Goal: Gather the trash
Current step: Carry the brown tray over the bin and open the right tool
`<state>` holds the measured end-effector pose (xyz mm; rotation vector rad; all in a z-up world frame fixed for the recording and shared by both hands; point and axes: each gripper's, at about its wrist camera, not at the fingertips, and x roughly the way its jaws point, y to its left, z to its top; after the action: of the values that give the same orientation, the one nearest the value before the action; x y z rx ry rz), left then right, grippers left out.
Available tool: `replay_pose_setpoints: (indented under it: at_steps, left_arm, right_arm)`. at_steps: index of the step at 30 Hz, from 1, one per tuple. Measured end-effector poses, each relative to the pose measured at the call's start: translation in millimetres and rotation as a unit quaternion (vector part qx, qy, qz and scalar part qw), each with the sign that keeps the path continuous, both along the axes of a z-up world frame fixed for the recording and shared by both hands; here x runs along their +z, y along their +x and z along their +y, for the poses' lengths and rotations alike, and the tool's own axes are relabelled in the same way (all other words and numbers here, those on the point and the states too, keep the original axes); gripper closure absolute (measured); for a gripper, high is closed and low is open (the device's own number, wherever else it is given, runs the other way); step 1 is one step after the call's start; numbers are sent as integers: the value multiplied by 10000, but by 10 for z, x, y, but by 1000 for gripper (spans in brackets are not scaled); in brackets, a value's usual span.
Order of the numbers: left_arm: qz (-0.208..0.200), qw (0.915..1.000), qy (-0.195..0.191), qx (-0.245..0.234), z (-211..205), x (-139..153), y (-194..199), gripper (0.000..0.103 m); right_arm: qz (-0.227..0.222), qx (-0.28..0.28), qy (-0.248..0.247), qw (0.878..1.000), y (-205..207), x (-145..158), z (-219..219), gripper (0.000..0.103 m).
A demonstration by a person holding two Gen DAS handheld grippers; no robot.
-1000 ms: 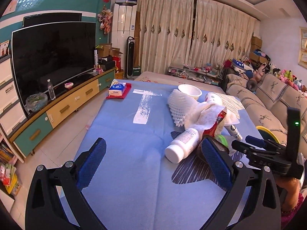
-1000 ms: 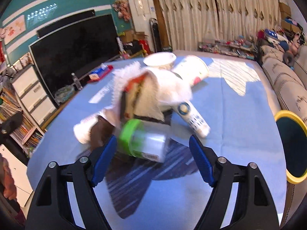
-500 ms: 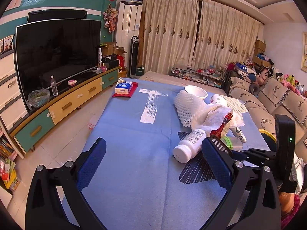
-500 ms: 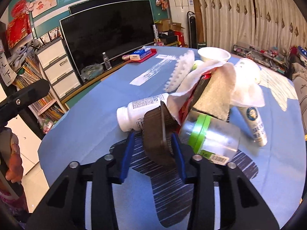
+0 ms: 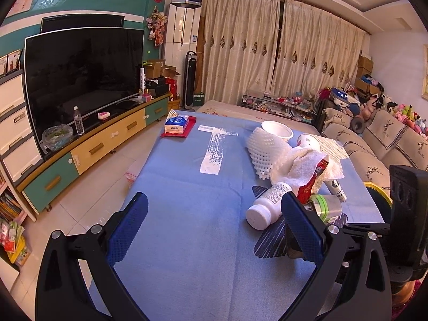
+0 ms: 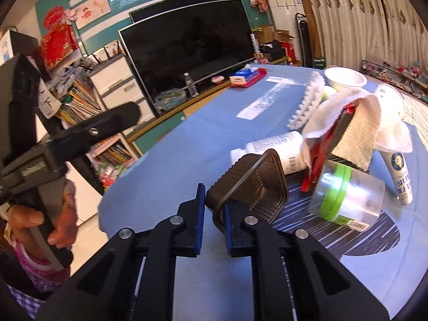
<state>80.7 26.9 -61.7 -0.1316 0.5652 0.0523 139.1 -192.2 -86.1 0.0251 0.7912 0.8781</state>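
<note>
A pile of trash lies on the blue tablecloth (image 5: 187, 214): a white bottle (image 6: 278, 147), a clear jar with a green lid (image 6: 345, 195), a red wrapper (image 6: 318, 157), white tissue (image 6: 355, 115), foam netting (image 6: 307, 101) and a tube (image 6: 401, 176). My right gripper (image 6: 214, 198) has the rim of a dark brown ribbed plastic tray (image 6: 251, 184) between its pads. Its jaws are closing on that rim, and the tray stands tilted on edge. My left gripper (image 5: 214, 203) hovers open over bare cloth left of the pile, with nothing between its fingers.
A dark striped sheet (image 6: 347, 238) lies under the pile. Behind it stand a white bowl (image 6: 345, 77) and a paper cup (image 6: 390, 99). A tissue pack on a red tray (image 5: 178, 125) sits at the far left corner. A yellow-rimmed bin (image 5: 379, 190) and a sofa (image 5: 374, 144) are on the right.
My right gripper swung left from the green-lidded jar to the brown tray and narrowed from wide open onto its rim. The left gripper has hardly moved.
</note>
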Motion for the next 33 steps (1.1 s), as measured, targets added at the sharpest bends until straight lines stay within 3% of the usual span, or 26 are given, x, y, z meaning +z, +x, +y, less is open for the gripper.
replay_pose_setpoints:
  at_steps: [6, 13, 17, 25, 28, 33]
  left_arm:
    - [12, 10000, 51, -27, -36, -8, 7, 5]
    - [93, 9998, 131, -149, -152, -54, 46, 5]
    - [162, 9995, 166, -218, -242, -85, 97, 5]
    - [277, 9985, 290, -379, -468, -126, 199, 5]
    - [314, 9979, 331, -451, -570, -136, 238, 5]
    - [372, 9969, 408, -562, -721, -142, 294, 5]
  right_arm:
    - [-253, -61, 195, 9995, -137, 236, -192, 91]
    - [-582, -1377, 99, 9887, 0, 449, -1108, 91]
    - [-569, -2378, -99, 9696, 161, 408, -1823, 91]
    - [58, -4083, -627, 9107, 604, -55, -3170, 91]
    - [424, -4356, -774, 8958, 813, -305, -3493, 91]
    - [917, -4496, -1007, 8828, 1132, -668, -3789, 91]
